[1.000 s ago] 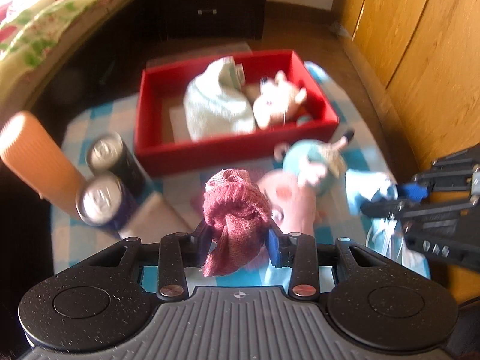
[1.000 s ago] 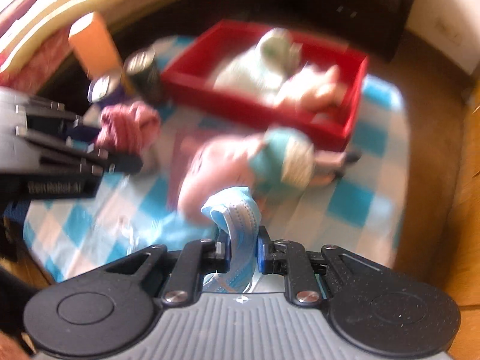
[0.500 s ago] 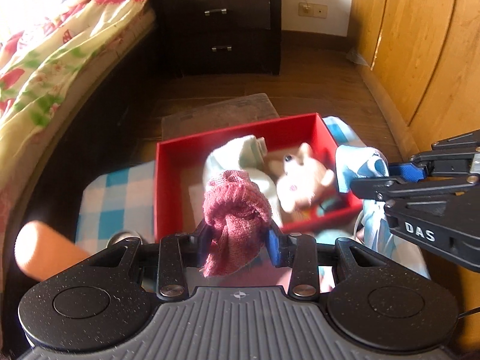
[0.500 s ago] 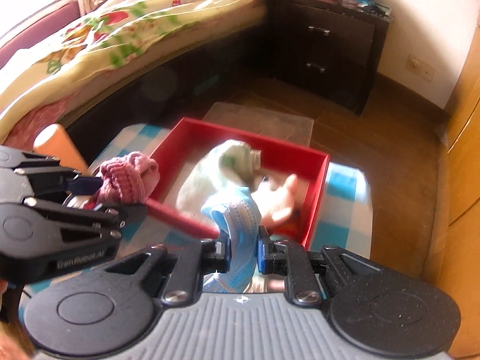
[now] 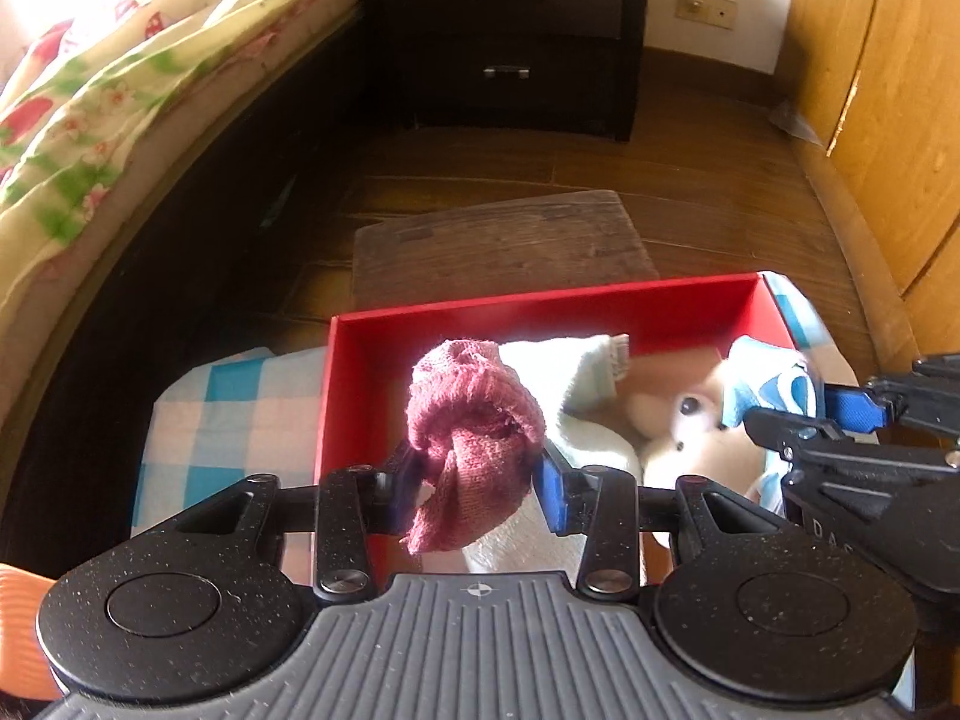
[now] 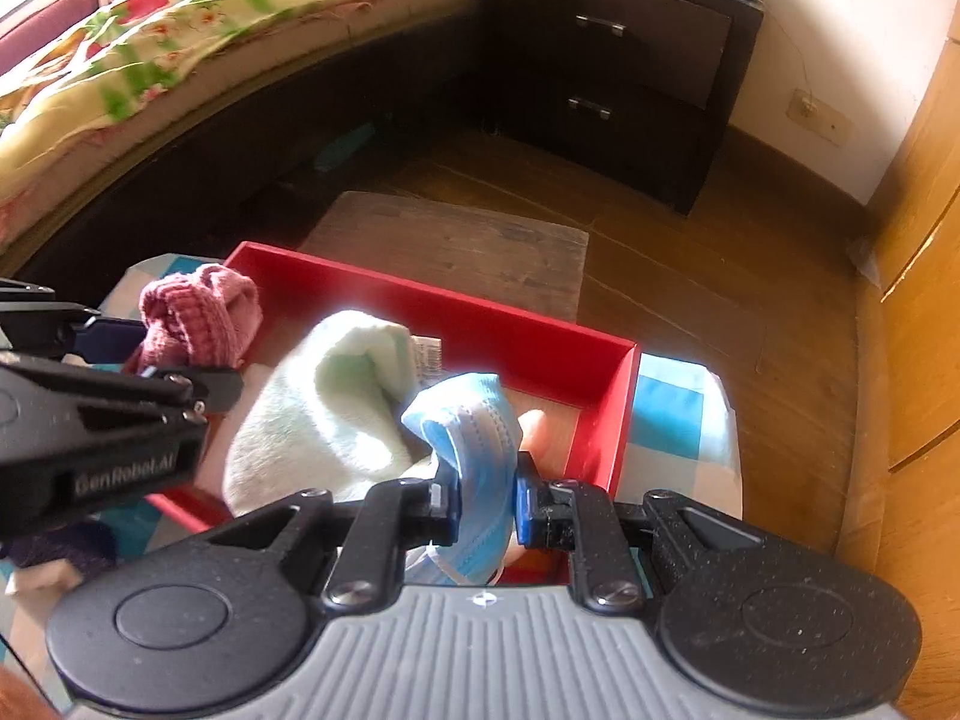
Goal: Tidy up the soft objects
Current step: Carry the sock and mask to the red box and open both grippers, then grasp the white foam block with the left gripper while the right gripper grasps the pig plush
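Left wrist view, from the left edge: an orange ribbed thing point(image 5: 21, 606) is cut off at the bottom corner, too little showing to name it. Next comes the blue-and-white checked cloth point(image 5: 240, 420) under the red box point(image 5: 540, 306). The left gripper point(image 5: 477, 483) hangs over the box's left half with a dusty-red knitted sock point(image 5: 474, 444) bunched between its jaws. Those jaws have just been opening and now stand about half apart; the sock still sits between the blue pads, touching both, though whether they still press it is hard to say.

Inside the box, left to right, lie a pale green towel point(image 5: 576, 402) and a cream plush toy point(image 5: 690, 426), its body partly hidden behind the right gripper point(image 5: 774, 417), which enters from the right edge. Part of the box floor is hidden by the sock and the gripper body.

Right wrist view, from the left: the left gripper point(image 6: 198, 381) with the sock point(image 6: 198, 312) sits above the box's point(image 6: 480, 324) left corner. The towel point(image 6: 336, 396) fills the middle of the box. The right gripper point(image 6: 487, 498) is clamped tight on a folded blue face mask point(image 6: 474, 444), held over the box's right half. Behind the mask only a pinkish bit of the plush toy point(image 6: 534, 426) shows. A dark shape at the lower left edge is too blurred to identify.
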`<state>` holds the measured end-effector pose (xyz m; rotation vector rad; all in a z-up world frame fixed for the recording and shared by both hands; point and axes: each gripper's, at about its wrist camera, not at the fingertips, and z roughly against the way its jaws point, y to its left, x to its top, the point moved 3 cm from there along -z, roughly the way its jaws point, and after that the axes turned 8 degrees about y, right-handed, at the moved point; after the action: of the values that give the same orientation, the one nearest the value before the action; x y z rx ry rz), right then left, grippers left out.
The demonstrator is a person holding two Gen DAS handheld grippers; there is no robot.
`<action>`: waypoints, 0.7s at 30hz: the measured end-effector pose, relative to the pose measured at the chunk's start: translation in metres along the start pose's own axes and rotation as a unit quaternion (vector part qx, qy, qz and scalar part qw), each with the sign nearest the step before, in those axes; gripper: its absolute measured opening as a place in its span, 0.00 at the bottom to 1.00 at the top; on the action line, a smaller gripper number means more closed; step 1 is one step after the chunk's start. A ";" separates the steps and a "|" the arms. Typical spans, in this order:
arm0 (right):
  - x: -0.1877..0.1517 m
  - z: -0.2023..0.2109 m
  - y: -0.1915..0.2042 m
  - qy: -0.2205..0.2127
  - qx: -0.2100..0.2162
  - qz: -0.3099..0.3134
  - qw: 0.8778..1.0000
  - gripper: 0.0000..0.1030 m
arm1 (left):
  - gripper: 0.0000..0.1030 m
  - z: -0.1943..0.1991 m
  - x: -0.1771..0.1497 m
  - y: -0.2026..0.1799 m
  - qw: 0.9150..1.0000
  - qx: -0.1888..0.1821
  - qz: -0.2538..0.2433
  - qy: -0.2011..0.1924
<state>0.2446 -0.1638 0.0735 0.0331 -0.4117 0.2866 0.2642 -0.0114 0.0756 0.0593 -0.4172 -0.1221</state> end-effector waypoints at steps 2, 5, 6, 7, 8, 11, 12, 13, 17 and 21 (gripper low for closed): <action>0.002 -0.002 -0.002 -0.003 0.017 -0.014 1.000 0.09 | 0.58 -0.002 0.001 0.003 1.000 -0.008 0.011 -0.001; 0.003 0.000 -0.002 -0.010 0.023 -0.020 0.999 0.30 | 0.65 -0.003 0.001 0.005 1.000 -0.010 0.017 -0.004; 0.004 0.001 -0.002 -0.014 0.017 -0.020 1.000 0.34 | 0.65 -0.003 0.001 0.005 1.000 -0.010 0.017 -0.004; 0.004 0.003 -0.002 -0.017 0.013 -0.019 1.000 0.35 | 0.66 -0.001 0.000 0.006 1.000 -0.011 0.018 -0.004; 0.004 0.004 -0.003 -0.020 0.012 -0.021 1.000 0.35 | 0.67 0.001 0.000 0.006 1.000 -0.012 0.020 -0.006; 0.003 0.011 -0.010 -0.024 0.014 -0.040 0.999 0.39 | 0.68 0.009 -0.006 0.012 0.999 -0.020 0.028 -0.008; 0.001 0.014 -0.012 -0.025 0.016 -0.046 0.999 0.39 | 0.68 0.012 -0.009 0.015 0.999 -0.023 0.032 -0.009; -0.002 0.018 -0.013 -0.026 0.019 -0.050 0.998 0.39 | 0.69 0.016 -0.012 0.017 0.999 -0.025 0.034 -0.010; -0.021 0.036 -0.012 -0.030 0.022 -0.060 0.998 0.44 | 0.74 0.029 -0.034 0.022 0.999 -0.032 0.037 -0.006; -0.048 0.054 -0.009 -0.028 0.047 -0.078 0.995 0.48 | 0.74 0.037 -0.066 0.022 0.999 -0.030 0.009 0.007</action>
<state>0.1842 -0.1903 0.1038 0.1647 -0.4492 0.1512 0.1916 0.0178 0.0853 -0.0028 -0.4001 -0.1172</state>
